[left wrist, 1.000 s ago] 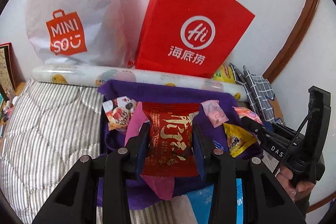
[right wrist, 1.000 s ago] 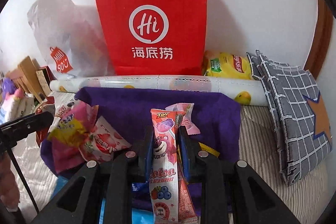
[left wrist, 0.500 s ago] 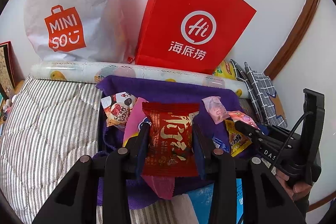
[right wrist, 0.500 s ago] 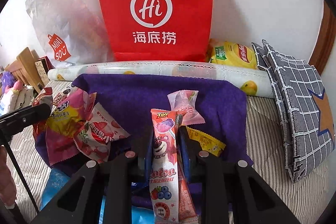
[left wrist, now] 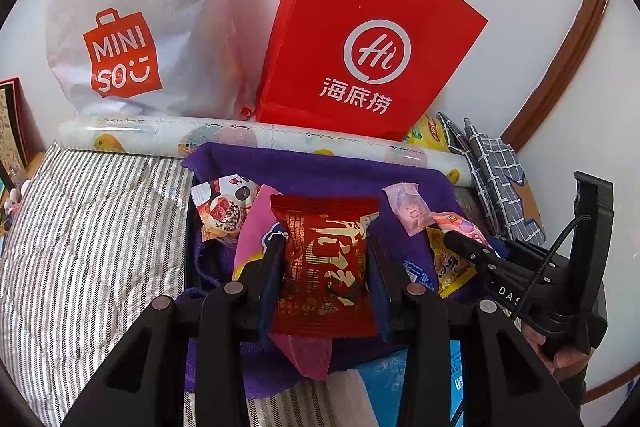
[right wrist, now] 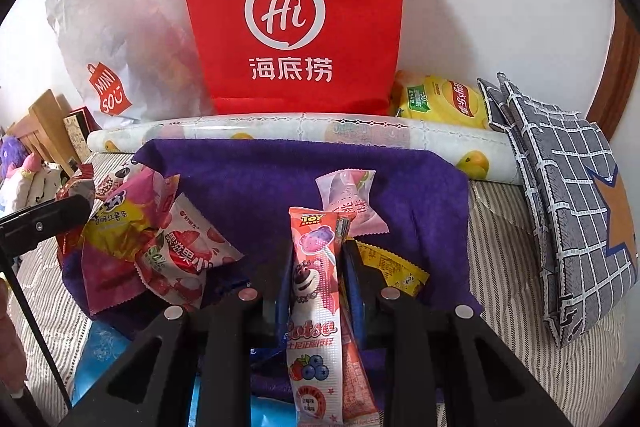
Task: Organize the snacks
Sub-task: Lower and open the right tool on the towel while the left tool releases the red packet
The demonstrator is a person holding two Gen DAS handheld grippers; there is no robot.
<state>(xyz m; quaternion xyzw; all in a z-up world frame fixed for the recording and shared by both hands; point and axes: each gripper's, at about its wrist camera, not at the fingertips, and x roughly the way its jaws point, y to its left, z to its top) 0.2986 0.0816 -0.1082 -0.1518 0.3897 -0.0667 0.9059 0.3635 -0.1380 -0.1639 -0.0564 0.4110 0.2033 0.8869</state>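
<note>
My left gripper [left wrist: 325, 247] is shut on a dark red snack packet with gold writing [left wrist: 325, 267], held above a purple cloth [left wrist: 320, 175]. My right gripper [right wrist: 316, 255] is shut on a long pink Lotso lollipop packet [right wrist: 316, 307]; it also shows at the right of the left wrist view [left wrist: 472, 251]. On the cloth [right wrist: 260, 179] lie loose snacks: a pale pink candy [right wrist: 352, 203], a yellow packet [right wrist: 392, 267], a strawberry packet [right wrist: 188, 255] and a pink and yellow packet [right wrist: 116, 223]. A red paper bag [right wrist: 292, 11] stands behind.
A white Miniso bag [left wrist: 132, 27] stands left of the red bag. A rolled printed sheet [right wrist: 304, 131] lies along the cloth's far edge. A yellow tea pack [right wrist: 440, 99] and grey checked cloth bags [right wrist: 568, 195] sit at the right. Striped bedding [left wrist: 88, 227] lies left.
Both grippers have risen a little with their packets still held; the red bag and cloth sit lower and nearer in both views. The loose snacks have not moved.
</note>
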